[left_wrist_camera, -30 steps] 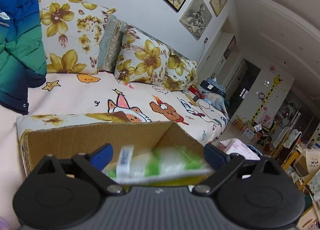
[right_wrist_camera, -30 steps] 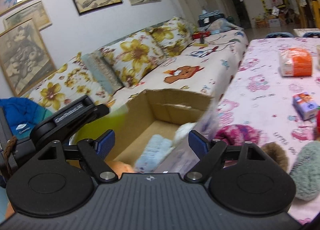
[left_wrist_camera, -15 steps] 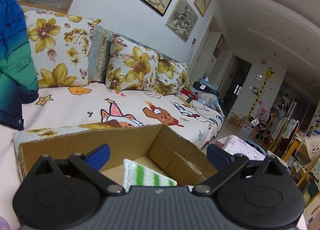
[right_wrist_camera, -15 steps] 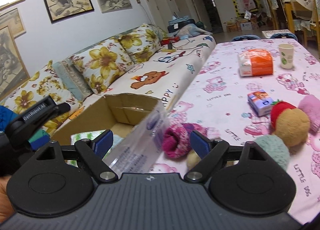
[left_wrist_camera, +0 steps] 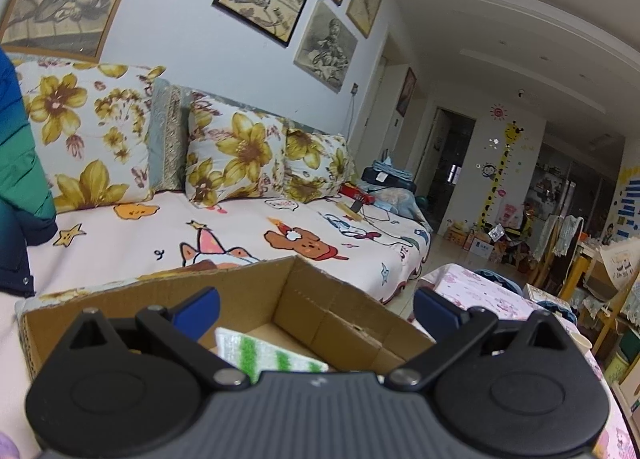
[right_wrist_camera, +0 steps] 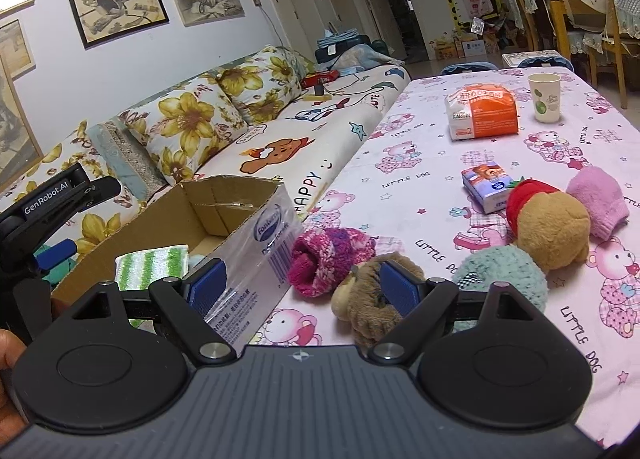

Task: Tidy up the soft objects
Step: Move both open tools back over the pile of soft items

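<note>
Change since one second ago: green-and-white striped cloth [left_wrist_camera: 276,355] no longer pinched in left claw [left_wrist_camera: 316,309]; now lying flat inside open brown cardboard box [left_wrist_camera: 340,307], lower centre of left wrist view. Left claw spread wide, nothing between the blue pads, hovering just above the box rim. In right wrist view, same cloth [right_wrist_camera: 154,261] visible at lower left, on the box floor [right_wrist_camera: 228,203].

Right claw [right_wrist_camera: 304,285] swung away from the box toward the soft items on the pink printed table [right_wrist_camera: 420,163]. Also spread, nothing pinched; right pad just in front of small brown plush toy [right_wrist_camera: 368,303], lower centre. Magenta knitted sock [right_wrist_camera: 328,259] beside it, touching the box wall.

Meaning for task: one soft item delivered. Remaining on the table, lower right of frame: pale green fuzzy ball [right_wrist_camera: 500,275], tan-and-red plush bear [right_wrist_camera: 548,227], pink fuzzy sock [right_wrist_camera: 598,205]. Brown plush toy judged the likely next pick.

Legible writing:
- "GenRobot.AI" on left claw body [right_wrist_camera: 52,195], left edge.
- "Fonterra", partly cut off, plus barcode on the box's clear-taped side [right_wrist_camera: 264,255].
- "LITTLE DOG" repeated on the table cover.
- "HAPPY" and "CUTE" (partly hidden) on cartoon-printed sofa cover [right_wrist_camera: 320,147].
- Orange-and-white tissue pack [right_wrist_camera: 482,111], small blue tissue packet [right_wrist_camera: 486,183]: print too small to read.
</note>
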`<act>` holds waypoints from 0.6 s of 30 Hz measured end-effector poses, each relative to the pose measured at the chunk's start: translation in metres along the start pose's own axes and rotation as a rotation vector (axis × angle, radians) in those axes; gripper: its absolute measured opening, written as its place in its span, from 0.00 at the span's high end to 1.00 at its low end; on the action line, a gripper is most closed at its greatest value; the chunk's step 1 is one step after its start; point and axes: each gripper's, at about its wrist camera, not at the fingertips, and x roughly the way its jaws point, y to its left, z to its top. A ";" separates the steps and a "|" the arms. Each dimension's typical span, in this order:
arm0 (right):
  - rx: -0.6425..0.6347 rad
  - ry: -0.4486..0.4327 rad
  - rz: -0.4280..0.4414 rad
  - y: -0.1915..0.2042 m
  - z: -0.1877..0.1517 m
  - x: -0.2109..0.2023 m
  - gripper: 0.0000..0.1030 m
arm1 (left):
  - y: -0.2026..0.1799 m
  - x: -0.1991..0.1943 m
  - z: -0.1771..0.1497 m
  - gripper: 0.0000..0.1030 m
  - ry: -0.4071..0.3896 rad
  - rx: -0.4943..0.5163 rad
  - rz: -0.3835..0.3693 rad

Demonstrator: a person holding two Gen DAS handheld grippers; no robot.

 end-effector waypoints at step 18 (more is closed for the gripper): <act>0.027 -0.016 -0.022 -0.016 -0.005 -0.005 0.00 | -0.031 -0.006 -0.009 0.01 -0.020 0.109 -0.092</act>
